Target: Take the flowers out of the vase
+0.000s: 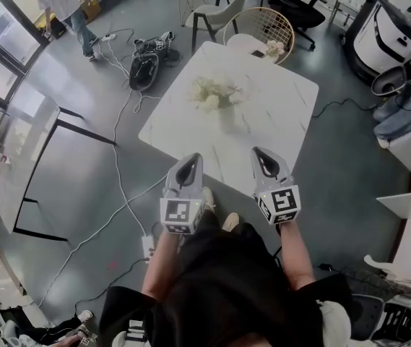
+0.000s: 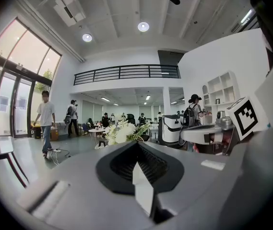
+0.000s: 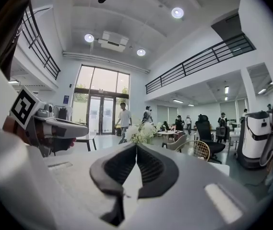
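Note:
White flowers with green leaves [image 1: 214, 94] stand in a pale vase [image 1: 226, 118] near the middle of the white marble table [image 1: 277, 100]. Both grippers hover side by side at the table's near edge, pointing at the bouquet and well short of it. My left gripper [image 1: 189, 159] is shut with nothing in it, and my right gripper [image 1: 261, 153] is shut and empty too. In the left gripper view the flowers [image 2: 122, 132] show just above the shut jaws of the left gripper [image 2: 137, 145]. In the right gripper view the flowers [image 3: 141, 131] sit beyond the shut right gripper [image 3: 136, 146].
A wicker chair [image 1: 264, 24] and a grey chair [image 1: 218, 13] stand at the table's far side. Cables and a black bag [image 1: 144, 71] lie on the floor to the left. A glass-topped table [image 1: 24, 150] is at far left. Several people walk in the background.

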The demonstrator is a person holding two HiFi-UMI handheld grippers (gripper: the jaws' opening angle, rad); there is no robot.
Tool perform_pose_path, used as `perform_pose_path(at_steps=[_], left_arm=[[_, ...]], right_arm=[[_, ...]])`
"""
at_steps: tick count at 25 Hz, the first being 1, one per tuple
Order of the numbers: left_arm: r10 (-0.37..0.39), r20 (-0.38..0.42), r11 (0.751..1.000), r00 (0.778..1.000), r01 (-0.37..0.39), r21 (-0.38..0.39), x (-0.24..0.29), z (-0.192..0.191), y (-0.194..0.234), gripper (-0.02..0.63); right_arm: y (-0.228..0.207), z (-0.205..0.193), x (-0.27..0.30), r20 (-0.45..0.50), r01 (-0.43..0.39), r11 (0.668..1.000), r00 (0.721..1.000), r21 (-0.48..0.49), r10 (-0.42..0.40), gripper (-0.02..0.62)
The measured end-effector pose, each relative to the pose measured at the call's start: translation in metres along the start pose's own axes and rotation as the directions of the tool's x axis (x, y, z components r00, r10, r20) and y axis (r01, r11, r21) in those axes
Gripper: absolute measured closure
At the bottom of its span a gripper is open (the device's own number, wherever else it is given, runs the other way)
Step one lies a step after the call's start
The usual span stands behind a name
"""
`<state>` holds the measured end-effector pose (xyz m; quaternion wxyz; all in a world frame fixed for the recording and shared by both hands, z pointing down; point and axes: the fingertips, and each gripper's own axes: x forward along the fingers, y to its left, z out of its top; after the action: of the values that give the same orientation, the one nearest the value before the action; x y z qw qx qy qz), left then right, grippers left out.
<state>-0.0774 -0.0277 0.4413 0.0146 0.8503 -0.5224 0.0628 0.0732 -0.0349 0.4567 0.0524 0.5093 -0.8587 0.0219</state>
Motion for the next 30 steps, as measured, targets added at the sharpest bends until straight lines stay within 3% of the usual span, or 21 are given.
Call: perform_pose_path(at_steps=[13,30], left_arm=[[0.025,-0.047,1.0,0.999,-0.026,-0.015,0.041,-0.012,0.039,0.598],[-0.002,-0.132,0.999,0.991,-0.006,-0.054,0.108,-0.045,0.082,0.598]], right_arm=[[-0.014,-0.009,0.066,-0.034,-0.032,0.999,0.999,-0.035,0.03,0.589],[-0.031,-0.043,0.147,-0.088,-0.07,0.996,0.994,-0.049,0.066,0.561]])
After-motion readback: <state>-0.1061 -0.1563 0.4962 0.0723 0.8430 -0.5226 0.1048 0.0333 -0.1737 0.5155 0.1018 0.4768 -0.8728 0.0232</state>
